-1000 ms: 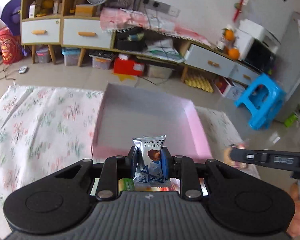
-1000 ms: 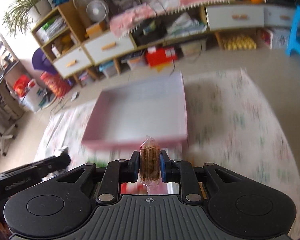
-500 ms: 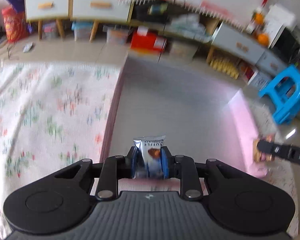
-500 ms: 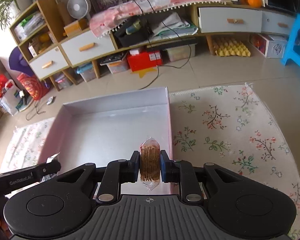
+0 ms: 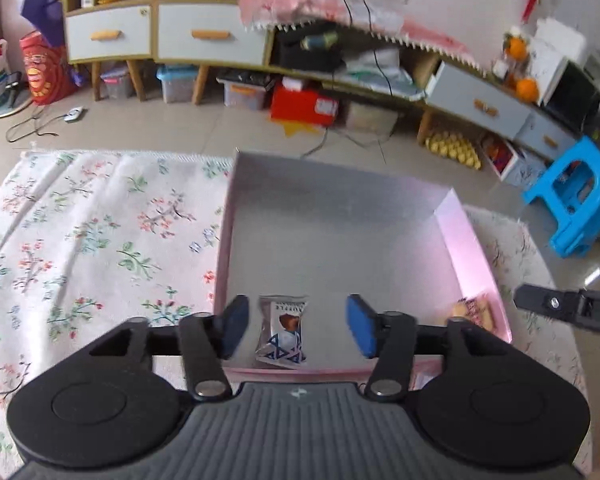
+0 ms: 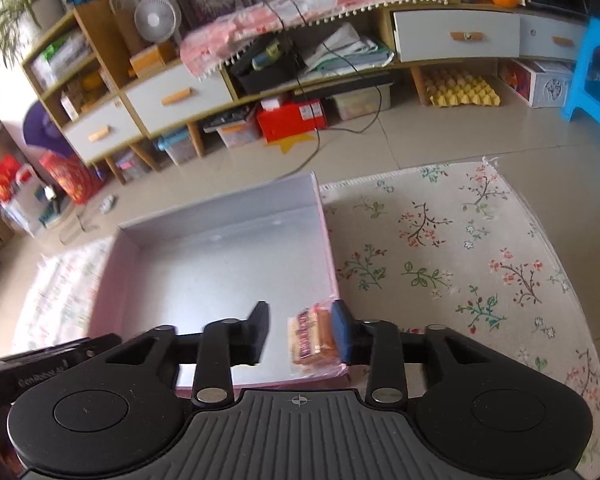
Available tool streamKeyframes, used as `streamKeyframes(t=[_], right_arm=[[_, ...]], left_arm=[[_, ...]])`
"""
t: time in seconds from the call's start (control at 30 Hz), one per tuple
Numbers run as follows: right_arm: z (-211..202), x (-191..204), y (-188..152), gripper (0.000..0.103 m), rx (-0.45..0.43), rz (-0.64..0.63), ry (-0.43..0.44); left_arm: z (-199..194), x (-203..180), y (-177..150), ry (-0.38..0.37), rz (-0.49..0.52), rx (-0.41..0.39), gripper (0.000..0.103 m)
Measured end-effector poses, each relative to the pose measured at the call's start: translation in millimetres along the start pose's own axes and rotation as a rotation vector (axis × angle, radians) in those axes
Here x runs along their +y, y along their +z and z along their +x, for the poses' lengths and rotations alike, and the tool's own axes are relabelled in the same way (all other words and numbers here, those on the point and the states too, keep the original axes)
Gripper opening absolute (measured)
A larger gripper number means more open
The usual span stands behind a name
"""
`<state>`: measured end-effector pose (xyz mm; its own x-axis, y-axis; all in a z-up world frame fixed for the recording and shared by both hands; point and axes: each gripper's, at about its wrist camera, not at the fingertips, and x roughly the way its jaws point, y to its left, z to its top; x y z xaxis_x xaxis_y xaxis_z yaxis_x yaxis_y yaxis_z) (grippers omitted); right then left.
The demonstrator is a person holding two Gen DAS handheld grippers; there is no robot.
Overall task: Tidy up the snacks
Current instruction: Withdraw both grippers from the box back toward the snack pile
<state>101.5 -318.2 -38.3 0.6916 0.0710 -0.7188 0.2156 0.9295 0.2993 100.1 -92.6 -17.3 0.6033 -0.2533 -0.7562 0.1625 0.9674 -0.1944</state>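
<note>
A shallow pink box [image 5: 466, 236] with a grey floor lies on the floral cloth. My left gripper [image 5: 296, 326] hangs over its near edge with jaws opening. A silver truffle chocolate packet [image 5: 282, 332] lies loose between them on the box floor, touched by neither pad. My right gripper [image 6: 300, 332] is over the box's [image 6: 328, 240] near right corner, jaws opening too. The clear-wrapped biscuit pack [image 6: 314, 334] sits in that corner beside the right blue pad, free of the left one. The biscuit pack [image 5: 472, 312] and the right gripper's finger [image 5: 560, 306] also show in the left wrist view.
The white floral cloth [image 5: 80, 240] spreads on both sides of the box. Beyond it is tiled floor, a long low cabinet [image 6: 452, 36] with drawers and storage bins beneath, a red box [image 5: 304, 106], and a blue plastic stool [image 5: 580, 196] at the right.
Both grippers came forward over the box and opened. The chocolate packet and the biscuit pack left the pads and now lie on the box floor.
</note>
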Motion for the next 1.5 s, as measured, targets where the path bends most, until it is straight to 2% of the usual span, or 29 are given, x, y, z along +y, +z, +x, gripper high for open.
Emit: streamKeyframes(t=[0.1,0.17,0.23,0.27,0.3,0.37,0.43,0.53,0.67,0.73,0.83,0.9,1.0,1.13,1.5], right_arm=[[-24.1,6.9,-0.8,0.053,-0.014,0.001,0.022],[-43.6,13.2,-2.9,0.058,-0.026,-0.008,0.039],[-61.8,18.5,-5.1,0.078,-0.055,-0.014,0.049],[-68.9,21.0,-5.8,0.083,-0.062,-0.016,0.045],[-74.0,22.9,-6.9,0.088,-0.057,-0.018,0.034],[-73.2,25.7,-11.4,0.091,-0.033,-0.029,0.031],[-60.5,26.7,-16.7,0.092,0.043,-0.063,0.016],[-56.6,19.7,-24.8,0.092,0.113,-0.022,-0.043],[-93.1,14.0,-41.1,0.092,0.051,0.026,-0.001],[-98.8,12.3,-59.7,0.096,0.067,0.033,-0.025],[-90.7,9.9,-72.3,0.096,0.135,0.008,-0.049],[-92.0,6.1,-71.0,0.096,0.119,-0.009,-0.055],[-92.8,-2.7,-68.3,0.096,0.109,0.009,-0.054],[-86.8,-14.2,-66.1,0.096,0.138,0.054,-0.041],[-68.6,-8.2,-74.3,0.096,0.201,-0.008,-0.055]], left_arm=[[-22.2,2.1,1.7,0.039,-0.019,-0.041,0.067],[-42.4,3.3,1.5,0.073,-0.039,-0.077,0.084],[-60.1,4.4,0.0,0.11,-0.067,-0.127,0.093],[-65.4,1.0,0.9,0.129,-0.078,-0.144,0.1],[-71.2,0.8,0.6,0.14,-0.085,-0.151,0.101],[-82.2,2.0,-0.1,0.14,-0.094,-0.158,0.102],[-93.9,3.4,-7.2,0.151,-0.103,-0.148,0.102],[-97.5,1.9,-18.5,0.158,-0.086,-0.109,0.102],[-89.1,-1.7,-34.7,0.18,-0.059,-0.044,0.102],[-83.0,-3.5,-44.5,0.177,-0.018,0.018,0.102],[-73.3,-1.8,-47.8,0.146,-0.019,0.054,0.102],[-70.3,5.2,-49.3,0.115,-0.038,0.055,0.101],[-66.3,9.4,-51.6,0.151,-0.047,0.061,0.099],[-61.0,10.8,-52.8,0.172,-0.033,0.068,0.099],[-60.3,9.3,-60.5,0.166,-0.009,0.078,0.1]])
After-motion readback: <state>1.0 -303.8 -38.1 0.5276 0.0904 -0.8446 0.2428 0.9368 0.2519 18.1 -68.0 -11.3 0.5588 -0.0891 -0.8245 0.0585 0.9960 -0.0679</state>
